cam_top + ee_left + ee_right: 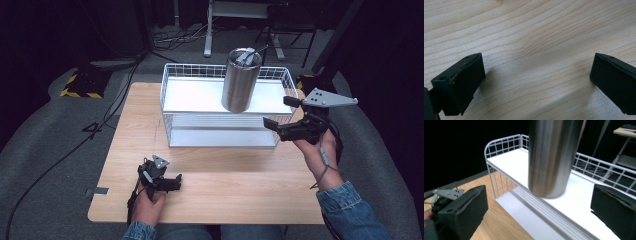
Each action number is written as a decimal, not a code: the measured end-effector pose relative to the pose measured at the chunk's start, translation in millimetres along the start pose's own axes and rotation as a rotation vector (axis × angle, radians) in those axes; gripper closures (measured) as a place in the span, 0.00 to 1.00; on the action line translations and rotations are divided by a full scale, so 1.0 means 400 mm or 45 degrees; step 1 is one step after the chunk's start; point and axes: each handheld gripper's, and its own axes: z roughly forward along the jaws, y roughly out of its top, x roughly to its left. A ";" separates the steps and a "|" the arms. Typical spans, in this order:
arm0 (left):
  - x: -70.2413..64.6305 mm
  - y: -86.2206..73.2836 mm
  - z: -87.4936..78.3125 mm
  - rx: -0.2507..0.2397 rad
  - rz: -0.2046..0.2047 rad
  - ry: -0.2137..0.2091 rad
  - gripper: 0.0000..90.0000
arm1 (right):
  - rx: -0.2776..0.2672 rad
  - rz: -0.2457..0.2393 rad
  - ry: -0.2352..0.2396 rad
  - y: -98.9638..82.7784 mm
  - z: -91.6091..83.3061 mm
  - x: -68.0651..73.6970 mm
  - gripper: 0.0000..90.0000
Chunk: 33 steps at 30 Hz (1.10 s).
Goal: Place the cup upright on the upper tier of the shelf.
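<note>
In the high view, a steel tumbler (pixel 241 80) is seen standing upright on the top shelf of a white wire rack (pixel 172 107), which is set on the wooden counter (pixel 125 130). The right tongs (pixel 281 115) are held level just beside the rack's right front corner, pointed toward the tumbler and apart from it. The left tongs (pixel 170 181) are rested on the counter near its front edge, well apart from the rack.

In the left gripper view, the left tongs (pixel 536 82) are spread wide over bare wood grain, with nothing between them.

In the right gripper view, the right tongs (pixel 536 210) are spread wide. The tumbler (pixel 551 157) is framed between them farther off, untouched, on the white shelf (pixel 509 162).
</note>
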 end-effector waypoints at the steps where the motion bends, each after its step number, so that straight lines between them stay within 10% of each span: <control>1: -0.001 0.001 0.001 -0.001 -0.002 -0.003 0.00 | 0.008 0.001 -0.008 -0.006 -0.005 0.000 0.03; 33: -0.003 0.003 0.003 -0.004 0.001 -0.003 0.00 | 0.332 0.097 -0.108 -0.308 0.000 -0.012 0.17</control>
